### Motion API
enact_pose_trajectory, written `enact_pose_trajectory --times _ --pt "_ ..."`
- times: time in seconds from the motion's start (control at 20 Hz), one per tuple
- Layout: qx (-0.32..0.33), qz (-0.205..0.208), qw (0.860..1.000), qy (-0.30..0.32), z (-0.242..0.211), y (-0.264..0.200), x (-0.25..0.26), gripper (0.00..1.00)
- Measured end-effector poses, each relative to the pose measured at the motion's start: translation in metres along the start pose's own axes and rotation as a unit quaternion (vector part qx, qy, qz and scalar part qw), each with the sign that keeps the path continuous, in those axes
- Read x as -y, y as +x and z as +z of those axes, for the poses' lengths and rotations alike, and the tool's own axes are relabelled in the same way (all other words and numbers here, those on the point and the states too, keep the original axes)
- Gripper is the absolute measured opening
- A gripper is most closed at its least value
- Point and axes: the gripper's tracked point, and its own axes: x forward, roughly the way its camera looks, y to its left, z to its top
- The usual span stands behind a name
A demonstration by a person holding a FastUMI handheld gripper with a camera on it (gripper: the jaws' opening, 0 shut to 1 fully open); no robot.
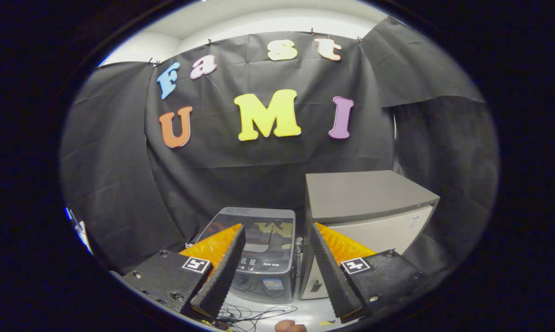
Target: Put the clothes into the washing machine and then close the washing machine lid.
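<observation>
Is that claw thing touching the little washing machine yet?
Apart. In the gripper view the open gripper holds nothing, and the washing machine stands well beyond its fingers, lid down, across bare floor.

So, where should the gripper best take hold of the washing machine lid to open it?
Probably its front edge, just behind the control panel, coming from the front and above: the lid lies flat and shut. The gripper has its jaws open, holding nothing.

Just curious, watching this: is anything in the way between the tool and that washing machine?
Nothing visible blocks it. The tool is open, with the washing machine straight ahead beyond its fingers. Its lid looks closed. Loose cables lie on the floor before it, and a grey cabinet stands beside it.
</observation>
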Motion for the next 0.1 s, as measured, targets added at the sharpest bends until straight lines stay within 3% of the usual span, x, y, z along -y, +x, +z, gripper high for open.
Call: enact_pose_trajectory --times 0.1 --pt "0.002 -0.011 1.000 -0.001 -0.0089 -0.0126 0.0117 0.89"
